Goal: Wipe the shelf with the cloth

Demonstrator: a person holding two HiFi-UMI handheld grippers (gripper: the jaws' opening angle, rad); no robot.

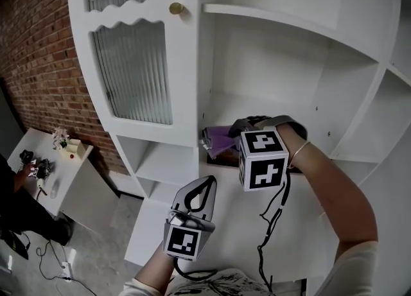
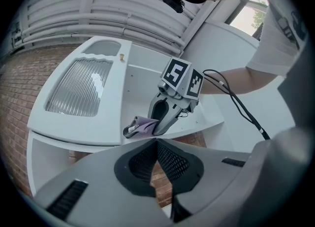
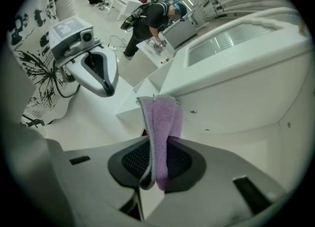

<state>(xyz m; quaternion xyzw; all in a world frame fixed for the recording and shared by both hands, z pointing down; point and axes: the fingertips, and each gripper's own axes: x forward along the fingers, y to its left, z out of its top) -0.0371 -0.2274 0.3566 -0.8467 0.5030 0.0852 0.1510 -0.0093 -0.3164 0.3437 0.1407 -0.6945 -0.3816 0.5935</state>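
Right tongs (image 3: 156,168), cloth (image 3: 161,122), white shelf (image 1: 263,106), brick wall (image 1: 38,63)

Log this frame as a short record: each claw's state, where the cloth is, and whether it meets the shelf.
right claw: shut on the cloth, reaching into the white cabinet
cloth: purple, folded, sticking out past the claw tips
shelf: white, bare where visible
cloth position: at the shelf's front edge, beside the ribbed-glass door
contact: cloth appears to rest on the shelf; not certain
left claw: shut, empty, held below the shelf and clear of it
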